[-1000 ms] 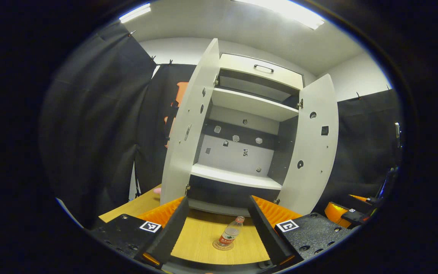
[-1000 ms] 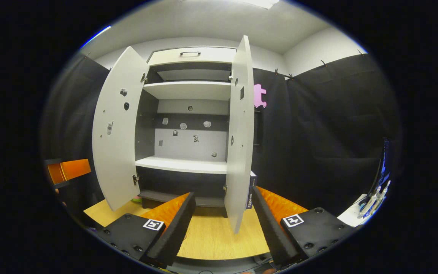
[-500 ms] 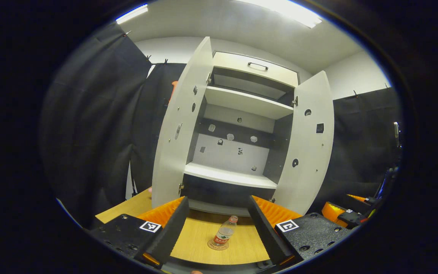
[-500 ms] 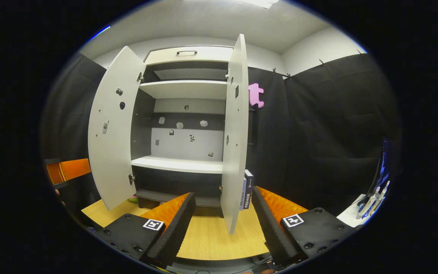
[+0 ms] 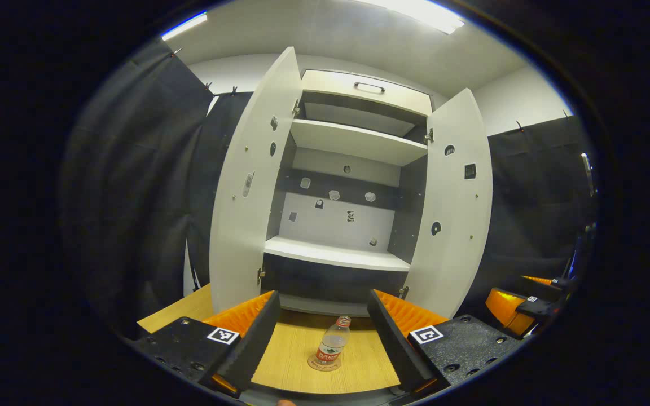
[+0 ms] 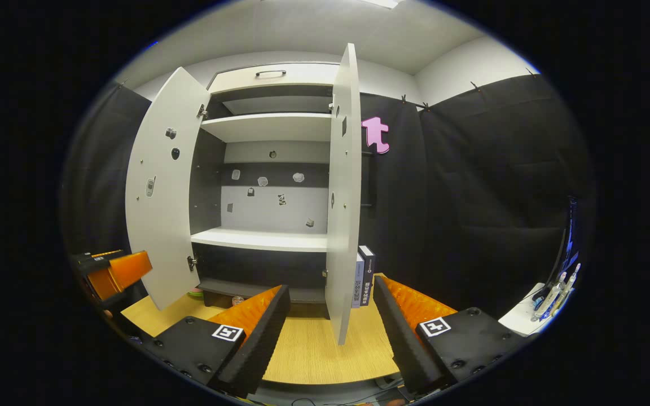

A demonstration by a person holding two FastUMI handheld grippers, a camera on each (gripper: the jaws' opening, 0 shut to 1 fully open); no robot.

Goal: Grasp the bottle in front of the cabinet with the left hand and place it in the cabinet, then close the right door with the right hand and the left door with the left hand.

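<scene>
Bottle (image 5: 329,348) on table (image 5: 297,361), before open cabinet (image 5: 339,256).

A staged recording booth rather than a lived-in home: black cloth (image 6: 488,186) is clipped up as walls on both sides of a white cabinet (image 5: 336,256). The cabinet stands on a wooden table (image 6: 308,355), its back panel dotted with small stickers, beneath ceiling strip lights (image 5: 415,12).

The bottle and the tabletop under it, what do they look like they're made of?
Bottle: probably clear plastic, see-through body with a red cap and red label. Tabletop: light wood or wood-look laminate, matte, with fine straight grain lines.
</scene>
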